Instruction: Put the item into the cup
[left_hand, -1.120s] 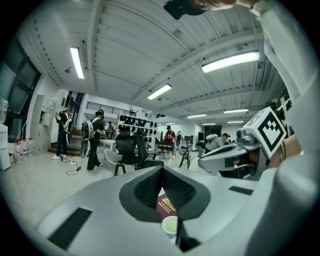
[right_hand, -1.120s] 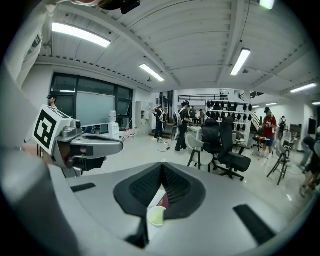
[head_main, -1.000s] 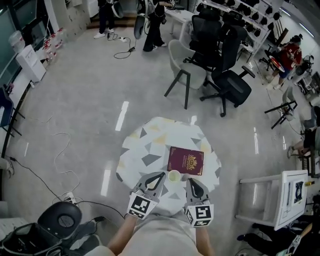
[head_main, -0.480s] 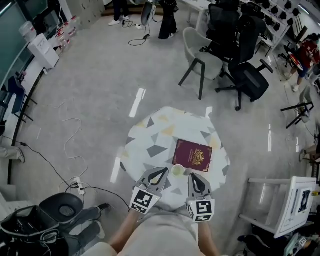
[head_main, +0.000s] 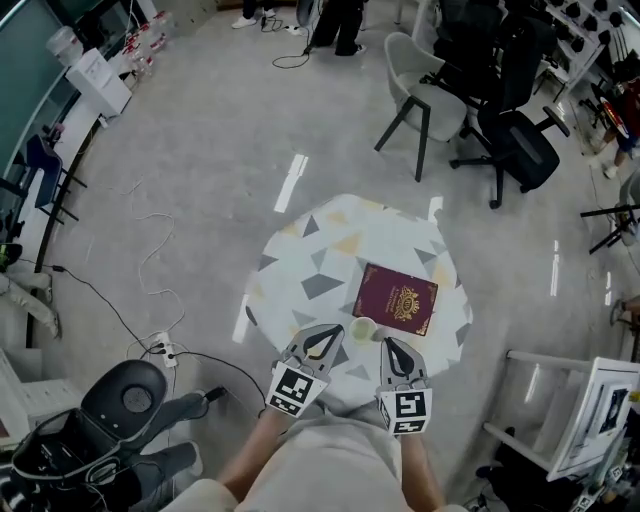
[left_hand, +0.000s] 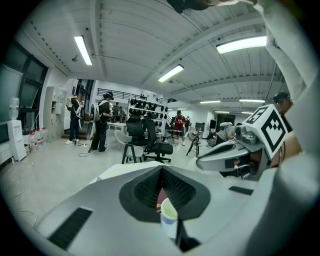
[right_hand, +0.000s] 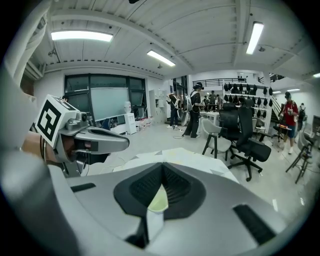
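Left claw (left_hand: 161, 171): clenched, tips meeting, nothing gripped. The cup (left_hand: 169, 214) shows just past the tips, low and to the right.
Right claw (right_hand: 161, 172): clenched, tips meeting, nothing gripped. The same cup sits just past its tips, low and slightly left.
Cup position: upright on the bench (head_main: 300, 262), between the two claw tips and just ahead of them. The head view shows it touching neither. The inside looks pale green; the contents cannot be told.
Booklet (head_main: 397, 299): dark red with a gold emblem, flat on the bench just beyond the cup.
Bench top: round and pale, with a triangle pattern. No other loose item is visible.
Change: over the last second only the head camera has shifted. Claws, cup and booklet keep the same layout, and both claws stay shut.
Meaning for task: judged a pause, with no pick under way. Whether the item is already in the cup cannot be settled.
Arm pose: both forearms (head_main: 250, 450) come in from the near edge, close together. The claws are held low and angled slightly inward toward the cup.
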